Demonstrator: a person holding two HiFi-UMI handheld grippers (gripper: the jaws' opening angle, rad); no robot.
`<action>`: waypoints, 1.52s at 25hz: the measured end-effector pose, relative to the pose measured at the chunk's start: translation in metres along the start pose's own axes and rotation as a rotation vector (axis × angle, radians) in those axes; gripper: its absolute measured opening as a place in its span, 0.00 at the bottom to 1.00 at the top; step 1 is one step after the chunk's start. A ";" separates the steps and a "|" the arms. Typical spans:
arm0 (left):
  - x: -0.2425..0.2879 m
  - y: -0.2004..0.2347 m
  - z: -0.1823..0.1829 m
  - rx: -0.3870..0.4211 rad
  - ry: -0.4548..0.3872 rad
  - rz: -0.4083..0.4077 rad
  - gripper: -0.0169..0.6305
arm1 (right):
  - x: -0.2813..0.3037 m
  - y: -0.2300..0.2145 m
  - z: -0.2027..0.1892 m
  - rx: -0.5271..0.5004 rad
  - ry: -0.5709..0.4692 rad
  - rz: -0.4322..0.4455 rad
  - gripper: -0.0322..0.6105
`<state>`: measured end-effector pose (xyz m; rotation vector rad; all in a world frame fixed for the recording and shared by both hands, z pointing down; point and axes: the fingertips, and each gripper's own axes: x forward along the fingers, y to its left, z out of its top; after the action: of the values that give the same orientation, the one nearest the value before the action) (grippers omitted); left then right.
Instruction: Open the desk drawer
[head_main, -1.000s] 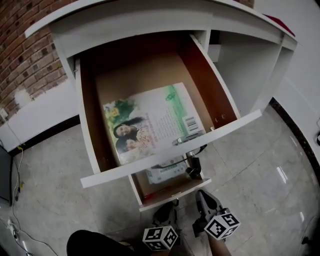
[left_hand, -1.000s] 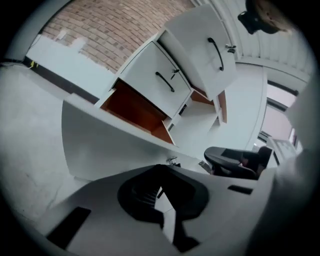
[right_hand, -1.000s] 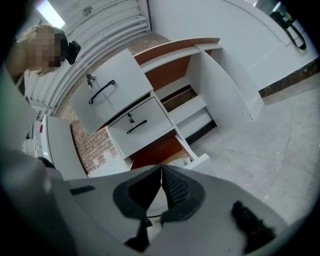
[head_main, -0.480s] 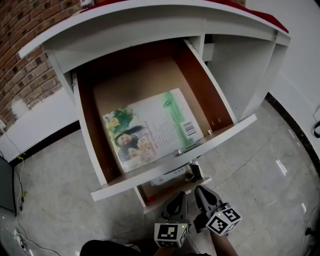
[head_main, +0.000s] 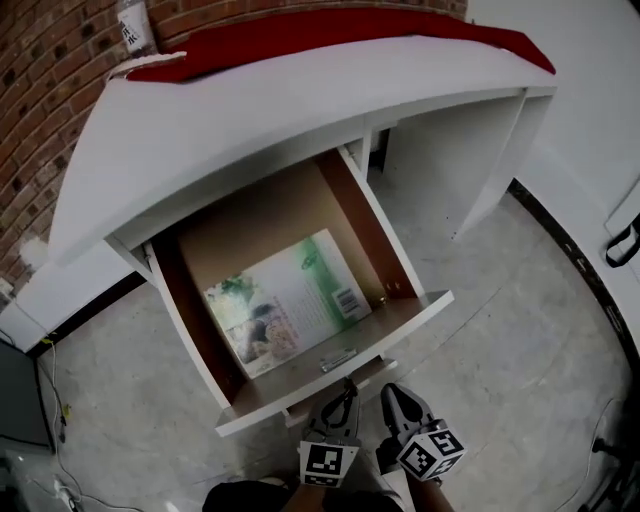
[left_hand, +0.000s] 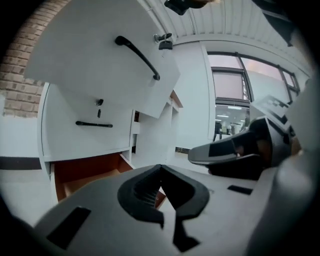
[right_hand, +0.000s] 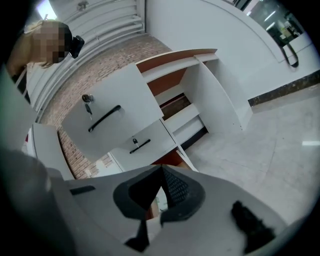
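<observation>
Nearest the camera, at the lower edge of the head view, are the left gripper (head_main: 346, 392) and the right gripper (head_main: 392, 396), side by side and apart from each other, each with its marker cube towards the viewer. Both point at the desk. In the left gripper view the left gripper (left_hand: 160, 168) has its jaws brought together, tip to tip, with nothing between them. The right gripper view shows the same of the right gripper (right_hand: 161, 168): jaws closed and empty. Neither gripper touches the furniture.

Just beyond the tips lies the white front panel of the desk drawer (head_main: 425, 311), which stands pulled well out from under the desk top. Its inner walls are reddish brown and its floor is a paler brown. A small metal fitting (head_main: 338, 360) sits on the inner side of the front panel. A book (head_main: 285, 305) with a green and white cover lies flat on the drawer floor, towards the front.

The gripper views show the outer face of this drawer with a black handle (right_hand: 104, 118) and a key (right_hand: 87, 103) in its lock. Beneath it is a second front with its own black handle (right_hand: 140, 145).

Beyond the drawer the white desk top (head_main: 250, 110) spreads wide, with a red covering (head_main: 330, 35) along its far edge. A brick wall (head_main: 50, 90) rises behind at the left. Pale stone floor (head_main: 520, 330) lies to the right.
</observation>
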<state>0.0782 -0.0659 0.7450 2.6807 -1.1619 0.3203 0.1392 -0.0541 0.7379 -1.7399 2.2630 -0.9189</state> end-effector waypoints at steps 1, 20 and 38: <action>-0.005 0.001 0.006 0.002 0.021 0.000 0.04 | -0.006 0.008 0.008 0.002 0.007 -0.016 0.07; -0.107 -0.070 0.194 0.056 0.198 -0.157 0.04 | -0.117 0.151 0.135 0.018 0.215 -0.087 0.07; -0.224 -0.087 0.412 -0.014 0.125 -0.042 0.04 | -0.202 0.302 0.304 -0.001 0.193 0.079 0.07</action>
<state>0.0407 0.0367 0.2808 2.6274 -1.0663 0.4636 0.0939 0.0589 0.2797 -1.6115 2.4296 -1.1128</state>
